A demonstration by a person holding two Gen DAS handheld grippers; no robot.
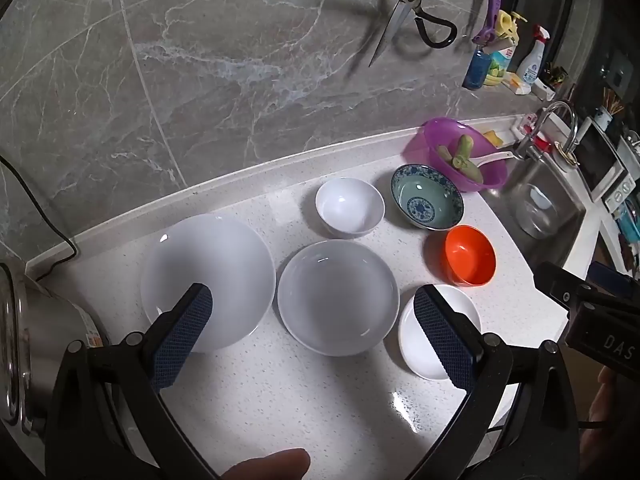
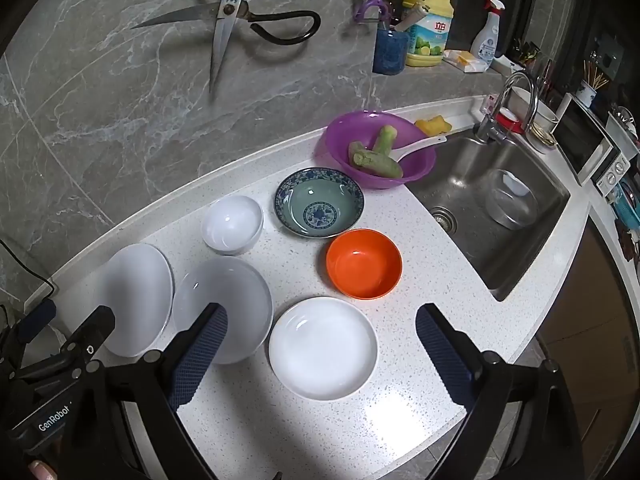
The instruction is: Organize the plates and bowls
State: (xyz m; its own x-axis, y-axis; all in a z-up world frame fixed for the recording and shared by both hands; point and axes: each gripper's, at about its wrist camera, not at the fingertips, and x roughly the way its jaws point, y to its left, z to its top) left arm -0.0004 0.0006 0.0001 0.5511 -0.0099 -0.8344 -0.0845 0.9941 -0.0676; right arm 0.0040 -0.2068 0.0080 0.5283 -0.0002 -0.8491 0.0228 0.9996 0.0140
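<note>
On the white counter lie a large white plate (image 1: 208,280) (image 2: 138,300), a medium white plate (image 1: 338,296) (image 2: 228,308) and a small white plate (image 1: 416,344) (image 2: 322,348). Behind them stand a white bowl (image 1: 350,208) (image 2: 232,222), a blue patterned bowl (image 1: 426,202) (image 2: 318,208) and an orange bowl (image 1: 470,256) (image 2: 363,263). My left gripper (image 1: 314,340) is open and empty above the medium plate. My right gripper (image 2: 322,356) is open and empty above the small plate.
A purple basin (image 2: 380,152) with green vegetable pieces and a white spoon sits by the sink (image 2: 500,208). A steel appliance (image 1: 36,340) stands at the left. Scissors (image 2: 228,20) hang on the tiled wall. Bottles (image 2: 428,28) stand on the ledge.
</note>
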